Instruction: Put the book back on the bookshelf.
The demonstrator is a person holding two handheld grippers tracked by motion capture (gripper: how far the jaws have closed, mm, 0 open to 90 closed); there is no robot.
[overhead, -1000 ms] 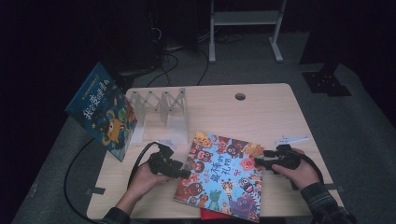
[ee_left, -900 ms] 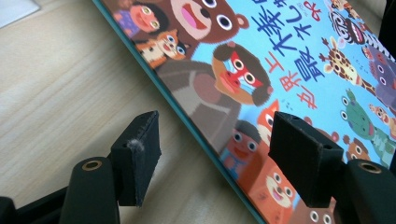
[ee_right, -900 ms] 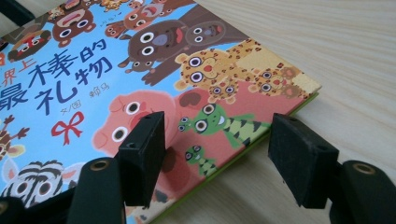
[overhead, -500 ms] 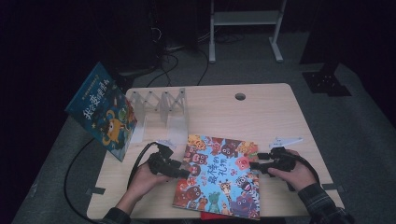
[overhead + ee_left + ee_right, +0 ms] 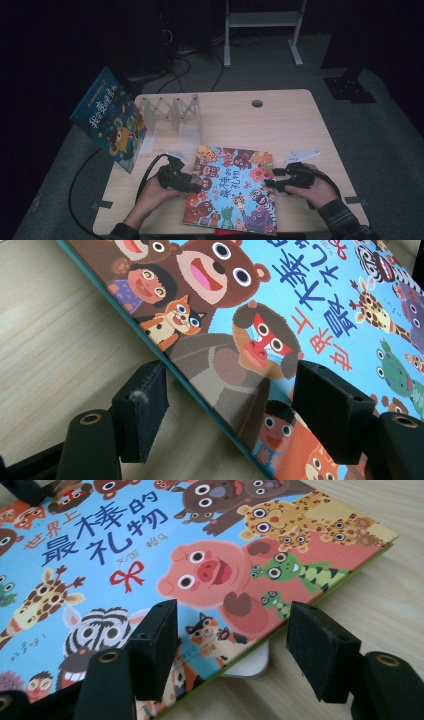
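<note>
A colourful picture book (image 5: pixel 232 190) with cartoon animals on its cover lies flat near the table's front edge. My left gripper (image 5: pixel 196 187) is at the book's left edge. In the left gripper view that edge (image 5: pixel 200 385) runs between the open jaws of my left gripper (image 5: pixel 235 410), and the pads stand clear of it. My right gripper (image 5: pixel 269 181) is at the book's right edge. In the right gripper view the book (image 5: pixel 200 570) passes between the open jaws of my right gripper (image 5: pixel 237 647), with a white corner (image 5: pixel 250 667) showing under it.
A second picture book (image 5: pixel 110 117) stands tilted at the table's left edge beside a clear zigzag rack (image 5: pixel 172 115). A white piece (image 5: pixel 302 156) lies right of the flat book. Something red (image 5: pixel 227 231) peeks from under its near edge. The wooden table (image 5: pixel 280 120) has a cable hole (image 5: pixel 257 103).
The flat book has slid slightly left and toward the front edge. My right gripper has followed it leftward; the left gripper has stayed put.
</note>
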